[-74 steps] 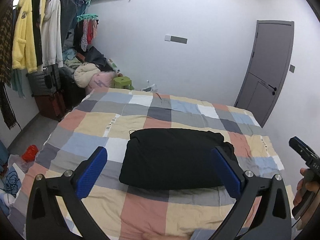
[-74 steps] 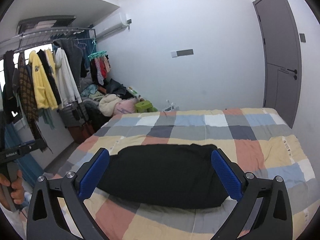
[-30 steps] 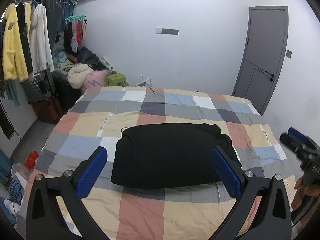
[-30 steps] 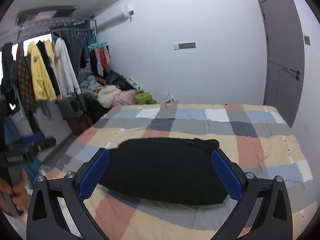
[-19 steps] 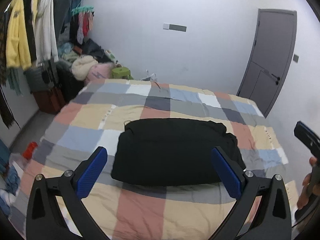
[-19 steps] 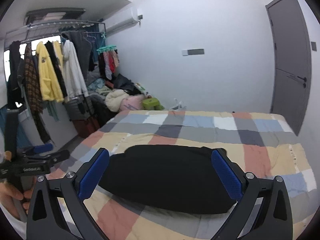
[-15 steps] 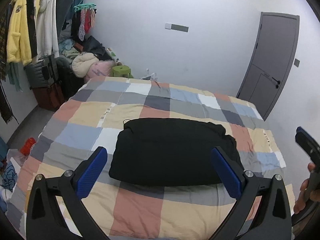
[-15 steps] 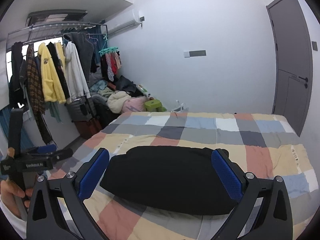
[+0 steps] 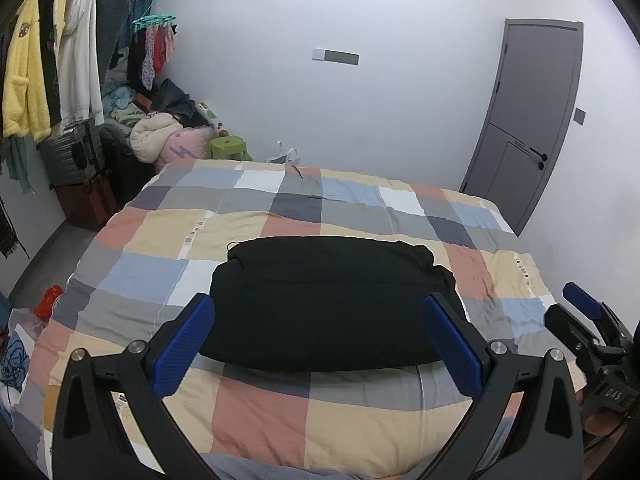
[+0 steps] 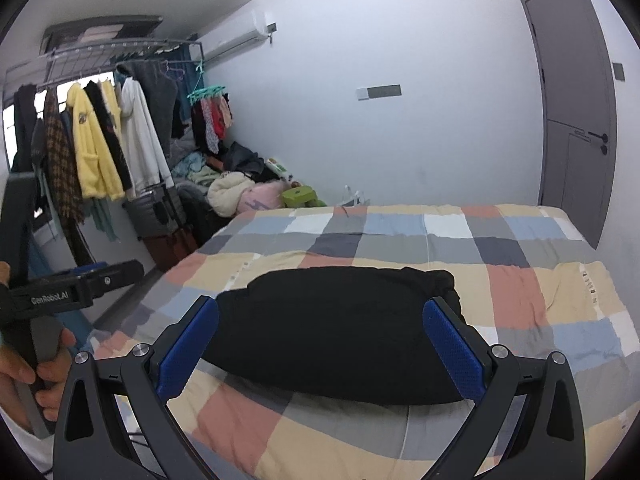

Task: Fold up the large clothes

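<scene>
The black garment (image 9: 332, 304) is lying folded near the bed's (image 9: 264, 432) front edge. Both tongs, left (image 9: 320, 340) and right (image 10: 320, 344), are hovering wide and empty; check the edges before leaving.

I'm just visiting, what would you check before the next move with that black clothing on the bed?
1. Left tool open and empty: ok.
2. Right tool open and empty: ok.
3. Black garment lies in a compact bundle on the checked quilt: ok.
4. Nothing resting on the garment: ok.
5. Both tools held clear above the bed, not touching the cloth: ok.
6. Fold neat underneath: cannot tell.
</scene>
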`<state>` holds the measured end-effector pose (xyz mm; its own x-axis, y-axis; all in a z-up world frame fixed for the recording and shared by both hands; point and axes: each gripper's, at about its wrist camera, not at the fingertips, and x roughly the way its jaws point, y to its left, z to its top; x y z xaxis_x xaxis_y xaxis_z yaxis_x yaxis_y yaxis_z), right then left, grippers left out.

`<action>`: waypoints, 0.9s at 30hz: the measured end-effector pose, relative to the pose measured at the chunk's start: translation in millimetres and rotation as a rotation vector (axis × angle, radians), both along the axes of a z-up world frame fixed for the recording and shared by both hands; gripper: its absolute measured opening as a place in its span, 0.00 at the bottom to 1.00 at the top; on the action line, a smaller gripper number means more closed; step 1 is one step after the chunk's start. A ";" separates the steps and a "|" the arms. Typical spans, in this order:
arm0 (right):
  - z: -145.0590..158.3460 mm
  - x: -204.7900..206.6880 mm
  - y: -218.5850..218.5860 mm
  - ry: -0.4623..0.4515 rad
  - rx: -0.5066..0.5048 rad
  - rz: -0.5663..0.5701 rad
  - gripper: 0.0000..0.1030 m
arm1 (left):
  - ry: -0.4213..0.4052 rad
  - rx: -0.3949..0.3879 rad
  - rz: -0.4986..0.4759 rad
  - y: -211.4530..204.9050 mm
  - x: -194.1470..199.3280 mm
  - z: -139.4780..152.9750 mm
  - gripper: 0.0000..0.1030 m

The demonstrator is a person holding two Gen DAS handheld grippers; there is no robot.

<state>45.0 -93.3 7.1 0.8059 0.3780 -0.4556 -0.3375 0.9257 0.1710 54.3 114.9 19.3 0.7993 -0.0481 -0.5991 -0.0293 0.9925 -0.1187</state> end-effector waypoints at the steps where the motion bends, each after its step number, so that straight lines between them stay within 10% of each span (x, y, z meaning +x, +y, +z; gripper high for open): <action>1: -0.1 -0.6 0.2 -0.001 -0.002 0.000 1.00 | 0.001 0.003 0.001 -1.7 -0.6 -0.4 1.00; 27: -6.7 -21.6 -7.1 0.009 -0.011 -0.019 1.00 | 0.048 -0.010 0.020 -7.9 -23.4 -12.5 1.00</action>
<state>23.4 -100.4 0.5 0.8087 0.3574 -0.4671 -0.3184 0.9338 0.1633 31.0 107.0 6.8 0.7702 -0.0385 -0.6367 -0.0555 0.9904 -0.1270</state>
